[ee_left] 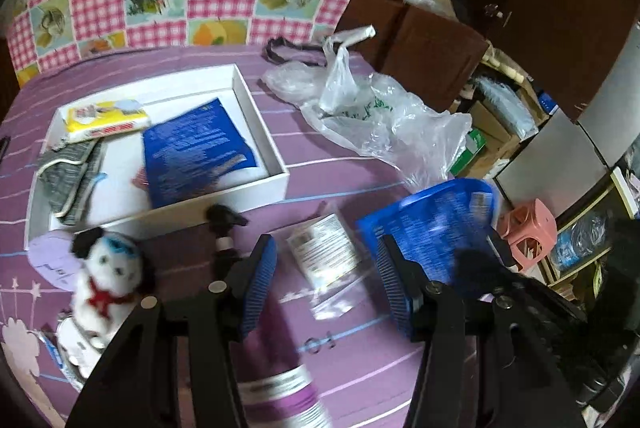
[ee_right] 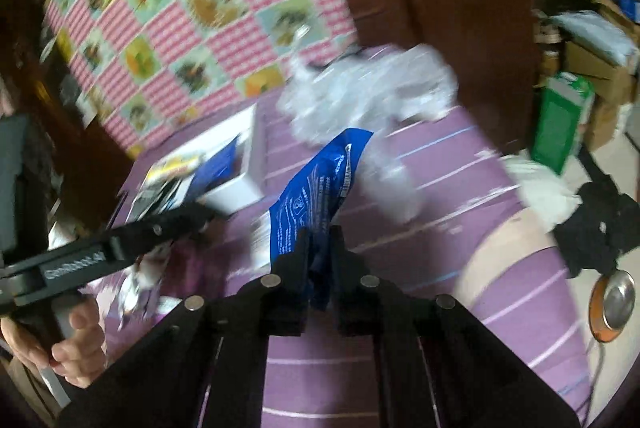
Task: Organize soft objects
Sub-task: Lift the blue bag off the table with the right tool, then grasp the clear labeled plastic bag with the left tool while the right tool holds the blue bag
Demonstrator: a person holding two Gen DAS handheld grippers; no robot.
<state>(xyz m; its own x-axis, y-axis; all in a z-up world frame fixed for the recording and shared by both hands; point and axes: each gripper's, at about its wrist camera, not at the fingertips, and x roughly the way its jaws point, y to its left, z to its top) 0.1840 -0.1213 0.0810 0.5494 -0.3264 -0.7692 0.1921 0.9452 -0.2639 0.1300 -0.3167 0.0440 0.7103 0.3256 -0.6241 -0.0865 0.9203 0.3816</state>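
Right hand-held gripper (ee_right: 320, 248) clamped on blue pouch (ee_right: 320, 184), lifted clear of purple striped bedsheet (ee_right: 460, 188). Left hand-held gripper (ee_left: 326, 276) jaws apart, nothing between pads, hovering over clear sachet (ee_left: 324, 252) on the sheet. White box (ee_left: 256, 100) near, holding second blue pouch (ee_left: 196, 152), yellow pack (ee_left: 106, 118), grey cloth (ee_left: 68, 176). Plush dog (ee_left: 106, 276) just outside box, front-left. Crumpled clear plastic bag (ee_left: 380, 116) right of box. Motion blur heavy in right wrist view.
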